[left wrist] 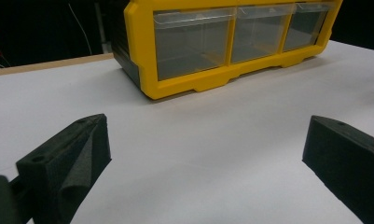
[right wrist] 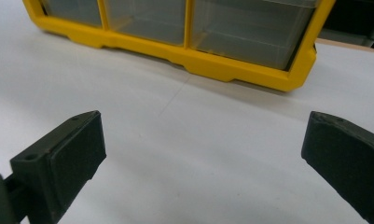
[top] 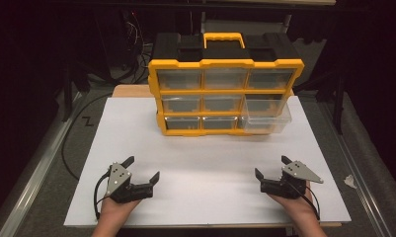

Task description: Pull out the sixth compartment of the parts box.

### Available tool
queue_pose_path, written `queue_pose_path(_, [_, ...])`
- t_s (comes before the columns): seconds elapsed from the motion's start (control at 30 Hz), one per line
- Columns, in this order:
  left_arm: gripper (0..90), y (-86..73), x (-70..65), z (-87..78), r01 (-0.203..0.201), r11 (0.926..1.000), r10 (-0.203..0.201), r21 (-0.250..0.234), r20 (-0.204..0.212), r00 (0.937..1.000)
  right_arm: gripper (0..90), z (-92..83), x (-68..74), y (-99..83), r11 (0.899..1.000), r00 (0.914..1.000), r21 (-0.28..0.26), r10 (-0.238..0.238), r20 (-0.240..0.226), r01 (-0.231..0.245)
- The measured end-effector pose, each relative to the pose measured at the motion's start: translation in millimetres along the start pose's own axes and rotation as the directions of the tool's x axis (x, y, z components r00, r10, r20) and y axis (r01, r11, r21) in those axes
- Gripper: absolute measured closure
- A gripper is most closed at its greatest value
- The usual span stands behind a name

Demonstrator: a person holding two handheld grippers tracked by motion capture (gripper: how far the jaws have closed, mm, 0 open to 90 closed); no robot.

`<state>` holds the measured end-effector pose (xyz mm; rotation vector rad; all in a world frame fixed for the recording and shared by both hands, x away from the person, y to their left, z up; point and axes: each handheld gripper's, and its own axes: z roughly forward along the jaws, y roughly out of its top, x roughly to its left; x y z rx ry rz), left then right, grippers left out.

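Resting near the front edge of the white counter (top: 136, 128), both tools sat idle: the left hand-held gripper (top: 142, 171) and the right hand-held gripper (top: 270, 166) each had their jaws spread wide with nothing between them, and each gripper view confirmed bare white surface between its two black foam-faced jaws. The thing nearest to hand was the yellow organizer (top: 225, 63), standing upright well forward of both, toward the far side of the counter, its long axis running left to right across the person's front. One clear drawer (top: 266, 114) at the right end of the lower rows stood pulled out toward the person, projecting past the yellow frame, while the others appeared seated flush. That open drawer lay ahead and slightly left of the right hand-held gripper, and far across to the right of the left one, so the right hand looked the nearer and better placed to reach it; the move would likely be a straight advance forward. The organizer was of hard moulded plastic, glossy yellow on the frame with a black back and a yellow-rimmed carry handle (top: 224, 38) on top; the drawers were thin, transparent and box-shaped, seemingly empty, and probably slippery under the pads.
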<state>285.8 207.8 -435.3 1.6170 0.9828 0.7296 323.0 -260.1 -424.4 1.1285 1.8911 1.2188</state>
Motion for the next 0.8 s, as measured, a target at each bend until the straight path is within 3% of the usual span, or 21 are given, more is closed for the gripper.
queue_pose_path(0.1, [1.6, 0.0, 0.0, 0.3, 0.003, 1.0000, -0.003, 0.002, 0.003, 1.0000, 1.2, -1.8, -1.4, -1.1, 0.998, 0.9978, -0.024, 0.060, -0.027, -0.061])
queue_pose_path(0.17, [1.6, -0.3, -0.2, 0.8, 0.006, 1.0000, -0.006, 0.005, 0.003, 1.0000, 1.2, -1.4, -1.0, -0.7, 0.996, 0.9964, -0.038, 0.075, -0.039, -0.077])
queue_pose_path(0.43, [1.6, -0.9, -0.1, 2.8, 0.003, 0.9999, -0.003, 0.012, 0.000, 1.0000, 1.2, 3.8, 6.7, -0.7, 1.000, 0.9992, -0.026, 0.000, -0.041, -0.001])
queue_pose_path(0.8, [1.6, -0.7, 0.0, 1.6, 0.002, 1.0000, -0.002, 0.009, 0.001, 1.0000, 1.2, 1.9, 2.8, -0.5, 1.000, 0.9998, -0.031, 0.003, -0.020, -0.003])
